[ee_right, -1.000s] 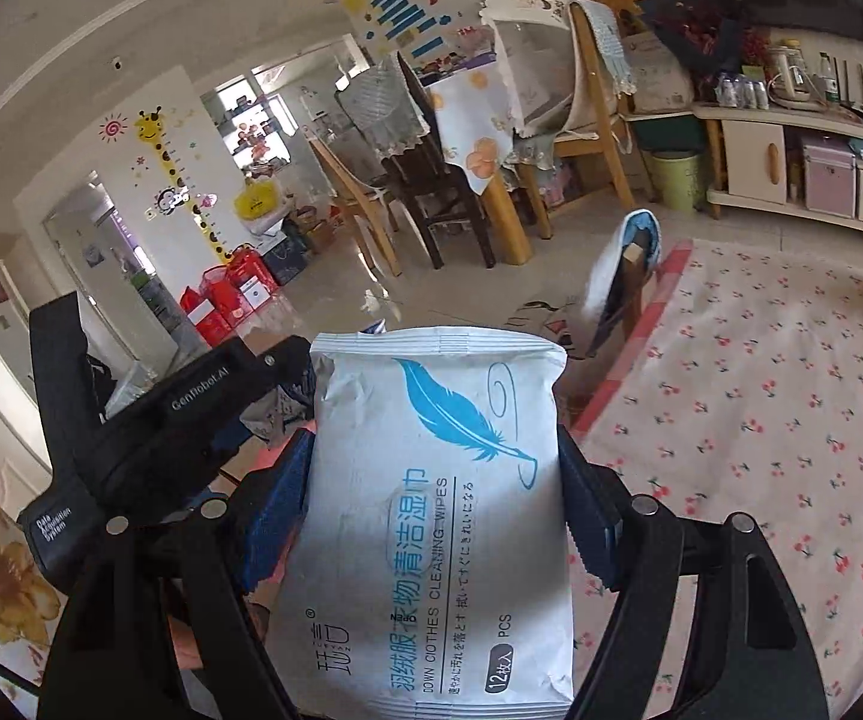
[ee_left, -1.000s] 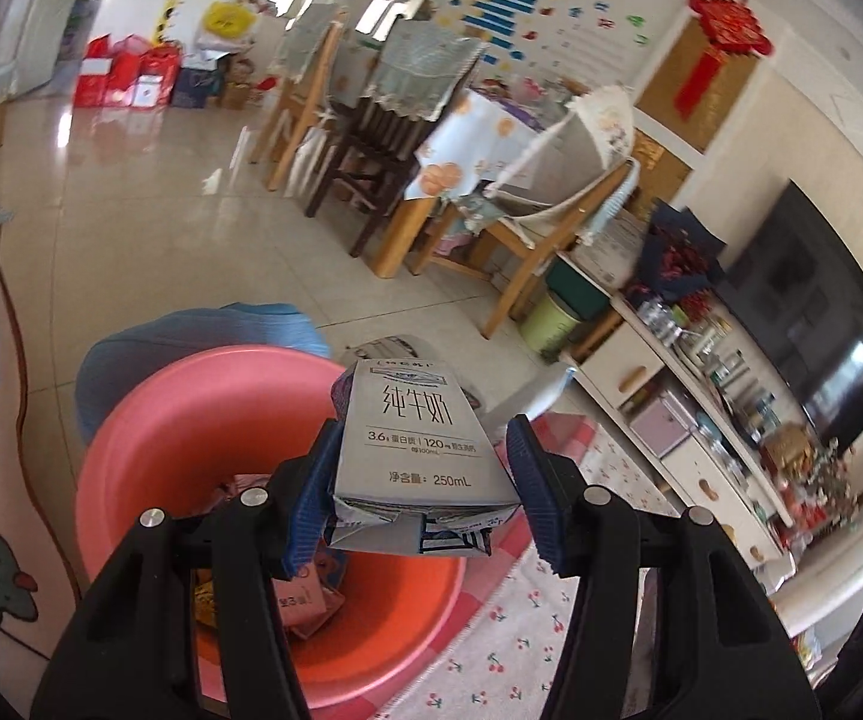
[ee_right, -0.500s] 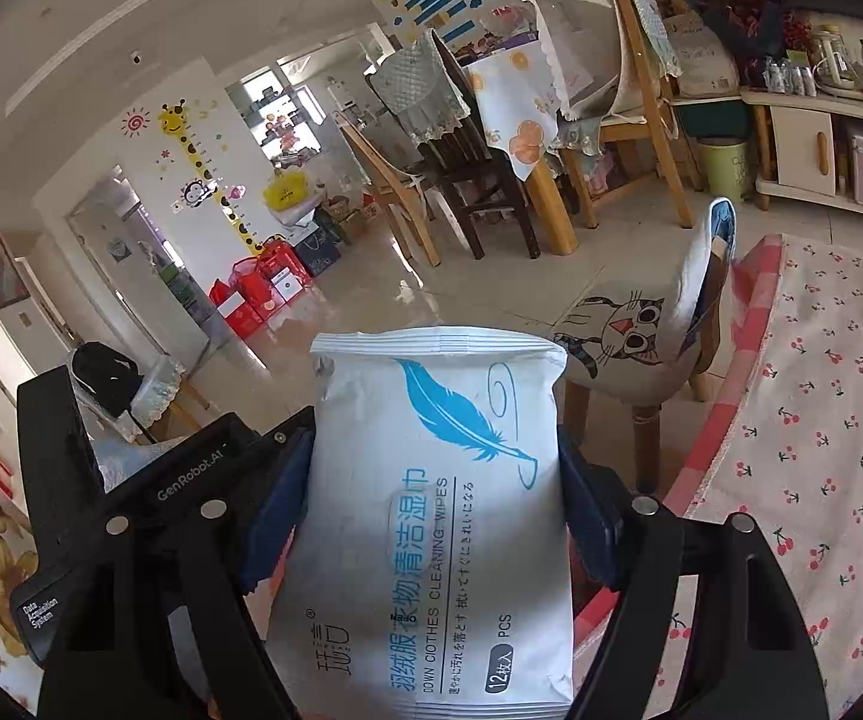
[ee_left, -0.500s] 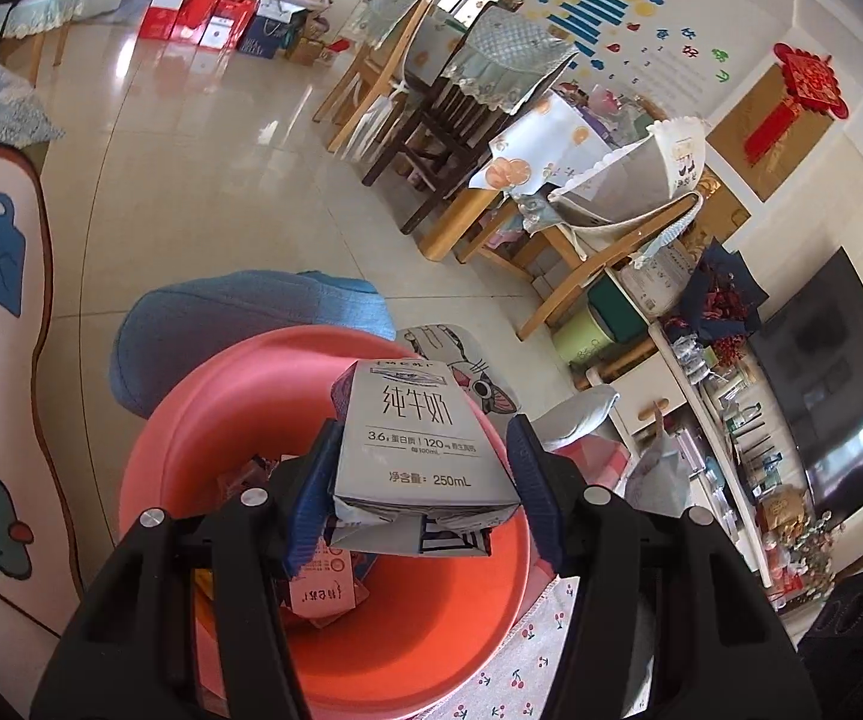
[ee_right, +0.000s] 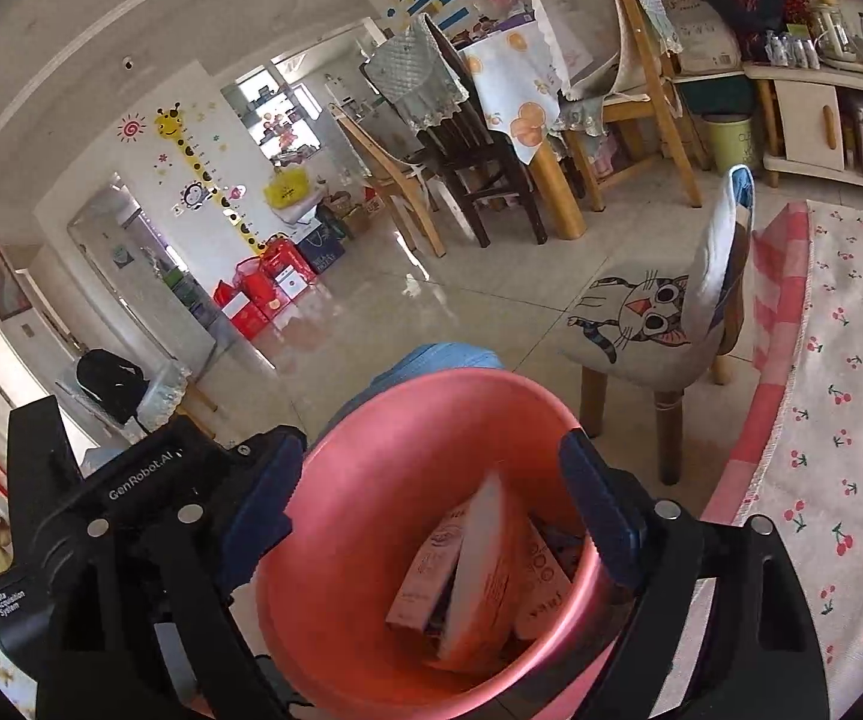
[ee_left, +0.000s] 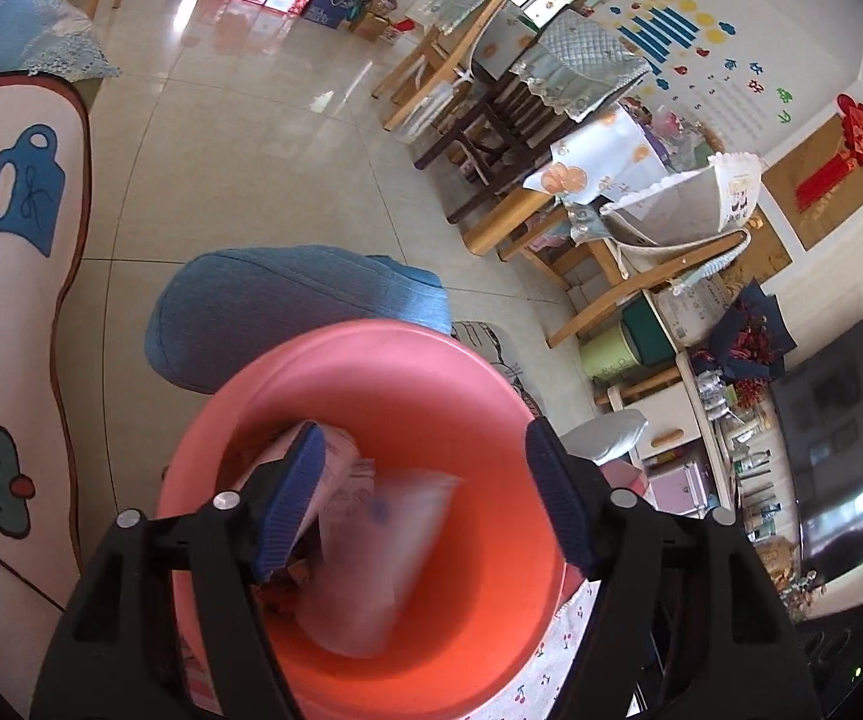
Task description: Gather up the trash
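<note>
A coral-pink basin [ee_left: 371, 354] sits right below both grippers. My left gripper [ee_left: 425, 501] hangs over it with its jaws opening and nothing pressed between the pads. Below it a blurred white packet [ee_left: 383, 564] is dropping onto other trash in the basin. Above the same basin [ee_right: 431, 387], my right gripper [ee_right: 428, 510] also has its jaws opening, with nothing held. Beneath it a white pack [ee_right: 479, 570] stands on edge among small cartons [ee_right: 425, 576]. The left gripper's black body [ee_right: 101, 510] shows at the left of the right wrist view.
A blue cushion [ee_left: 287, 306] lies behind the basin. A low stool with a cat print [ee_right: 641, 312] stands to the right, on the edge of a cherry-patterned rug [ee_right: 839, 420]. Farther off are a dining table with chairs [ee_left: 527, 108] and a low TV cabinet [ee_left: 701, 420].
Both grippers have opened. The milk carton has left the left jaws and the wipes pack the right jaws; both dropped into the basin, which now looks closer in both views.
</note>
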`<state>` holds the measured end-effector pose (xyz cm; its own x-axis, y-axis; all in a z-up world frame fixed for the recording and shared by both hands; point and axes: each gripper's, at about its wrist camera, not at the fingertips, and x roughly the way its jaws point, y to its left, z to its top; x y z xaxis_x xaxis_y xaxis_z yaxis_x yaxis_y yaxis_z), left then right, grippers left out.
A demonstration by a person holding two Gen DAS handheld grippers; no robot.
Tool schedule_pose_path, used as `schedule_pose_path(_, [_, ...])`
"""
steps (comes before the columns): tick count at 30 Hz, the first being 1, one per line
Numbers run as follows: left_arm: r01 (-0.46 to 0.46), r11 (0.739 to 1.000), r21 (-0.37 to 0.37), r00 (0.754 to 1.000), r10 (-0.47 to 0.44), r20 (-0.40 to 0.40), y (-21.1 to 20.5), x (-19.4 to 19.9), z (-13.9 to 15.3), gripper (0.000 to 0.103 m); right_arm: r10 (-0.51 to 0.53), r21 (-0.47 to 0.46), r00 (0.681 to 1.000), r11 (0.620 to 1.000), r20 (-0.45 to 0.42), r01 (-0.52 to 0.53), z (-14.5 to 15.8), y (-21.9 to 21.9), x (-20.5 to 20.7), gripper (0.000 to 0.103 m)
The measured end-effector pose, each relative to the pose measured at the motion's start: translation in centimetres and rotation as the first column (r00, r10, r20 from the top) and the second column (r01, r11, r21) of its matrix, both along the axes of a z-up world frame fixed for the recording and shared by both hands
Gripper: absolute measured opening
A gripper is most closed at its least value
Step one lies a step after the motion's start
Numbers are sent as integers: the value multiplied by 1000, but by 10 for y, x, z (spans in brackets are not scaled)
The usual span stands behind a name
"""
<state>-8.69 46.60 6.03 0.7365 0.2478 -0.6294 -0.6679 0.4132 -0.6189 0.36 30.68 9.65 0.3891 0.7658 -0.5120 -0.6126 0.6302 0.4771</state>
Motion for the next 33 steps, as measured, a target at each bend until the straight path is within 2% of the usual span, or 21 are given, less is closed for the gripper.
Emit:
schedule_pose_path(8, [9, 994, 111, 1000, -9, -1, -11, 3, 14, 76, -80, -139, 988, 985, 135, 98, 3, -23, -21, 93])
schedule_pose_path(13, [83, 974, 211, 997, -82, -13, -29, 15, 28, 80, -107, -185, 972, 972, 208, 146, 5, -45, -39, 94])
schedule_pose_path(16, [141, 952, 272, 990, -135, -40, -43, 23, 33, 82, -119, -213, 963, 962, 241, 172, 6, -61, -47, 94])
schedule_pose_path(19, [208, 919, 336, 978, -192, -79, -63, 32, 37, 84, -134, -235, 957, 952, 258, 197, 7, -78, -53, 94])
schedule_pose_path(25, [281, 853, 439, 960, -255, -119, -95, 42, 44, 90, -189, -276, 939, 923, 287, 270, 10, -115, -63, 94])
schedule_pose_path(30, [332, 805, 491, 942, -309, -131, -120, 51, 48, 92, -224, -313, 917, 891, 331, 330, 9, -145, -74, 94])
schedule_pose_path(33, [361, 767, 531, 929, -345, -134, -137, 52, 51, 93, -239, -331, 906, 873, 350, 359, 8, -164, -80, 94])
